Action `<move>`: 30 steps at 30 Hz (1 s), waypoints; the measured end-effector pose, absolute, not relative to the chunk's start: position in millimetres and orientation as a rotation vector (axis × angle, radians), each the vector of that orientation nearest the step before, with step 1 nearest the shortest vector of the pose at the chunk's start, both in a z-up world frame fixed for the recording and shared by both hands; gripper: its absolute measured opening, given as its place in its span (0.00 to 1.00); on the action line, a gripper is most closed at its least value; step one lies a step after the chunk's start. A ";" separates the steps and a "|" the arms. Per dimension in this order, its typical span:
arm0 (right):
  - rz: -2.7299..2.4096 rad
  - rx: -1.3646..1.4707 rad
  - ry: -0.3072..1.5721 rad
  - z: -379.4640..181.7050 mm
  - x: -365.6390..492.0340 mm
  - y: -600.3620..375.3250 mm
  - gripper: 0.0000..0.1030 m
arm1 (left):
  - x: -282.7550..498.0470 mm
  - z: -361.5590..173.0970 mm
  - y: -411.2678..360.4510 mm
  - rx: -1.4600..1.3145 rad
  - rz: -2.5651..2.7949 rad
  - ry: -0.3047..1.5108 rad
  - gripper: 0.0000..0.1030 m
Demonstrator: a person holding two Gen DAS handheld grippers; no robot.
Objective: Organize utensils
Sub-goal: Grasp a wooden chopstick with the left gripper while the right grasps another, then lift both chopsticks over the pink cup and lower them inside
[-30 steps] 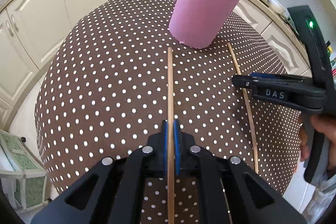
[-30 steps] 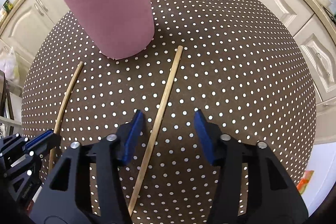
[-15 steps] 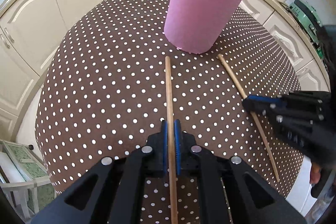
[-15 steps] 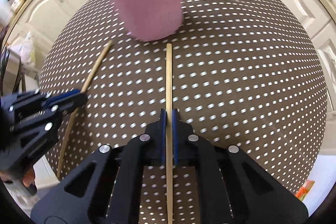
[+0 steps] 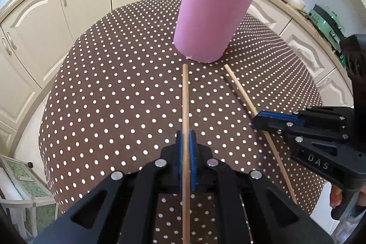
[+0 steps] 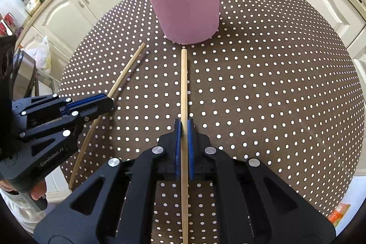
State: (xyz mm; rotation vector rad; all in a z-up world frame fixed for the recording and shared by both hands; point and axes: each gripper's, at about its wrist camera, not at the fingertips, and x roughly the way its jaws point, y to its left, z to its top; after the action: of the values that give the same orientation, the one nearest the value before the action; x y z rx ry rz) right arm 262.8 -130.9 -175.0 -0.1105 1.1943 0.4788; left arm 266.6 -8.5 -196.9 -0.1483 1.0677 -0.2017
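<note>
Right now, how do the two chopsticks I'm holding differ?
The left chopstick is clamped in the left gripper, the right chopstick in the right gripper. The right chopstick's tip points at the front base of the pink cup; the left chopstick's tip sits off the cup's left side. Shared: both are plain wooden sticks with jaws shut on them.
</note>
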 end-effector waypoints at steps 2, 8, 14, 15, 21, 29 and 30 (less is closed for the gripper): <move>0.485 -0.093 1.172 -170.0 259.6 -146.0 0.06 | 259.7 -190.2 -7.5 -0.152 -0.208 1.039 0.05; 0.511 -0.019 1.070 -146.5 239.8 -159.0 0.06 | 235.5 -166.2 -6.0 -0.167 -0.247 0.950 0.05; 0.538 0.050 0.991 -126.6 227.0 -171.8 0.06 | 217.5 -141.6 -6.9 -0.179 -0.290 0.859 0.05; 0.539 0.061 0.974 -123.8 224.1 -176.1 0.06 | 216.9 -139.5 -8.7 -0.186 -0.300 0.850 0.05; 0.550 0.120 0.890 -106.6 211.4 -189.3 0.06 | 206.4 -122.0 -12.1 -0.226 -0.335 0.759 0.05; 0.569 0.172 0.764 -90.0 200.0 -206.4 0.06 | 189.0 -97.8 -22.6 -0.207 -0.358 0.597 0.05; 0.572 0.180 0.749 -86.8 199.6 -206.0 0.06 | 188.1 -96.0 -23.2 -0.204 -0.359 0.584 0.05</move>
State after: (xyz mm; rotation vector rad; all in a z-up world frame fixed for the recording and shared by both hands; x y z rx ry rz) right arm 199.6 -206.0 -86.8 0.1796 0.7493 0.5721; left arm 188.1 -23.2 -96.0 -0.2038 0.5844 -0.3592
